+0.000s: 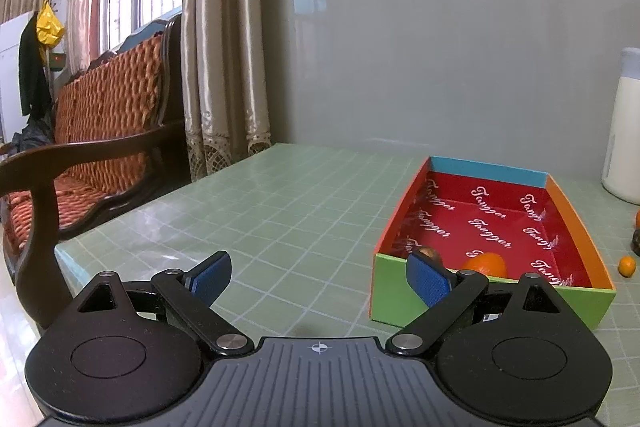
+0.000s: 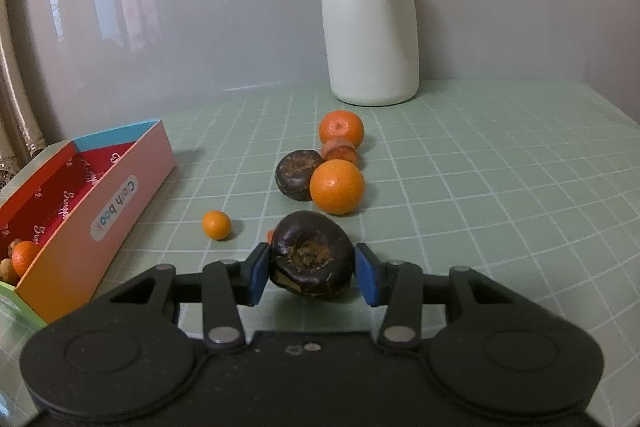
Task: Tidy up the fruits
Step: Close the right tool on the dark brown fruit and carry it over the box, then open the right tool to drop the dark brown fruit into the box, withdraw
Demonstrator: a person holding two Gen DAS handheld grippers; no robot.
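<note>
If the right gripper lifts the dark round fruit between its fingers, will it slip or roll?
The dark fruit looks flattened and rough-skinned, so the right gripper probably holds it well. Its rounded sides meet the blue pads only narrowly, so it might pivot. Set down flat, it likely stays put.

table mat (image 2: 500, 187): smooth, faintly glossy green sheet printed with a pale grid
box (image 1: 576, 227): thin card, matt outside, shiny red foil-like lining
dark fruit (image 2: 312, 259): rough, flaky brown-black skin, dull
oranges (image 2: 337, 185): waxy, finely pitted peel with a soft shine
jug (image 2: 370, 39): smooth cream body, satin; grey plastic lid
gripper pads (image 1: 428, 281): blue, finely textured rubber on matt black plastic arms
bench (image 1: 108, 131): polished dark wood, coarse woven orange cloth
</note>
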